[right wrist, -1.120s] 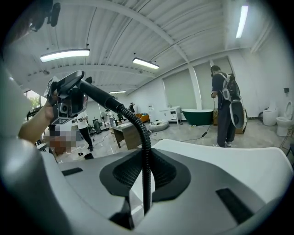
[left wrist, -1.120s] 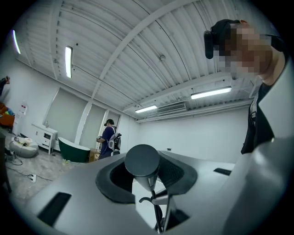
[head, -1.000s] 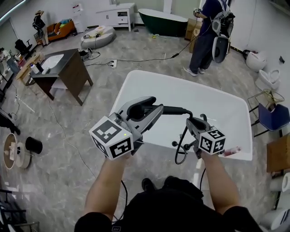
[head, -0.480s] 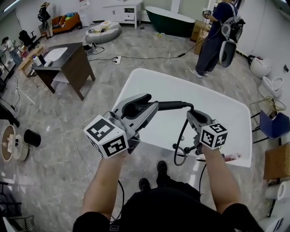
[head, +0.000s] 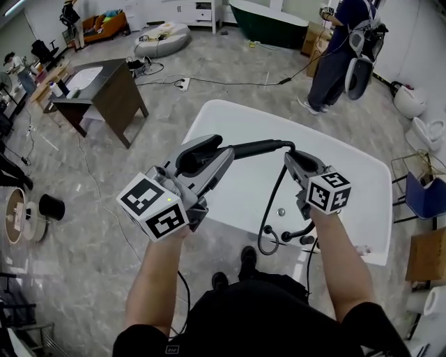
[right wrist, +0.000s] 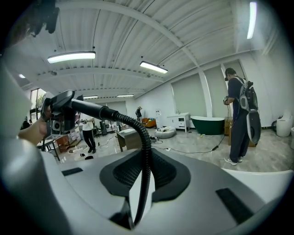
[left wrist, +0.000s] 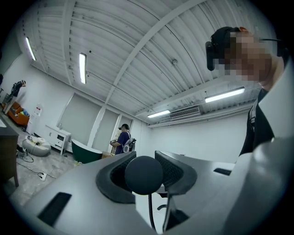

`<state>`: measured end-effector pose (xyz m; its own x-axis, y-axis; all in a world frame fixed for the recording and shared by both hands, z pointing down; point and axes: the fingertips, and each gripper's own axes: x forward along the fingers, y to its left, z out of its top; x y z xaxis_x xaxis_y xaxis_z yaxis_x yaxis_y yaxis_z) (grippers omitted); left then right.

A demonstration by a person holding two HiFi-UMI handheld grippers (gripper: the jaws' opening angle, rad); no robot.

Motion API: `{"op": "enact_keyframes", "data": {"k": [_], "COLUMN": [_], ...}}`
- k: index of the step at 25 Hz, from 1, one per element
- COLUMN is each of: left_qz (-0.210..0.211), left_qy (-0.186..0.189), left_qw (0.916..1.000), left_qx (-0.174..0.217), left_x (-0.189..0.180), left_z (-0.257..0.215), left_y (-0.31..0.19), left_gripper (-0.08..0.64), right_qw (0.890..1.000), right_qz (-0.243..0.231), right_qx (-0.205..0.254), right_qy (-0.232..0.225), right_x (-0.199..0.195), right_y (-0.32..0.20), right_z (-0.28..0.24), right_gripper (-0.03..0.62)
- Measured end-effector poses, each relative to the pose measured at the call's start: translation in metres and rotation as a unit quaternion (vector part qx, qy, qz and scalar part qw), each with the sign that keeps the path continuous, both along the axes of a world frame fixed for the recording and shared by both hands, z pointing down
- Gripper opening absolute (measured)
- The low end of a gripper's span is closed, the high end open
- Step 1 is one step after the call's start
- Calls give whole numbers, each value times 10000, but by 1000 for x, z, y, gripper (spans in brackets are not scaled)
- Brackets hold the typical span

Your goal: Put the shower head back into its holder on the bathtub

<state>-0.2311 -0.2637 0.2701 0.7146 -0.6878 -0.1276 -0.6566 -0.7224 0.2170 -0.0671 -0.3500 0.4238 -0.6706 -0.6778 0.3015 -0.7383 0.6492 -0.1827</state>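
The black shower head sits between the jaws of my left gripper, which is shut on it above the white bathtub. Its handle runs right to my right gripper, which is shut on the black hose. The hose loops down to black fittings on the tub's near rim. In the left gripper view the round shower head fills the gap in the left gripper. In the right gripper view the hose passes through the right gripper.
A person with a backpack stands beyond the tub, near a dark green tub. A dark wooden table stands at the left, with cables on the floor. A blue chair and a white toilet are at the right.
Both grippers have moved farther out over the tub with the shower head and hose still held. The hose loop now hangs by the fittings on the near rim.
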Motion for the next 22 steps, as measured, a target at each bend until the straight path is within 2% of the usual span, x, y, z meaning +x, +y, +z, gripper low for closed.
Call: {"op": "enact_keyframes", "data": {"k": [10, 22], "left_qz": [-69, 175], "left_qy": [-50, 53], "left_qw": [9999, 9994], "left_qx": [135, 284], "left_x": [-1, 6], "left_z": [-10, -23], "left_y": [-16, 7], "left_gripper": [140, 140], "right_qw": [9998, 9985], "right_qz": [-85, 206], "right_qx": [150, 462], "right_qy": [-139, -195], "right_x": [-4, 14], "right_y": [-19, 6], "right_z": [-15, -46], "right_gripper": [67, 67]}}
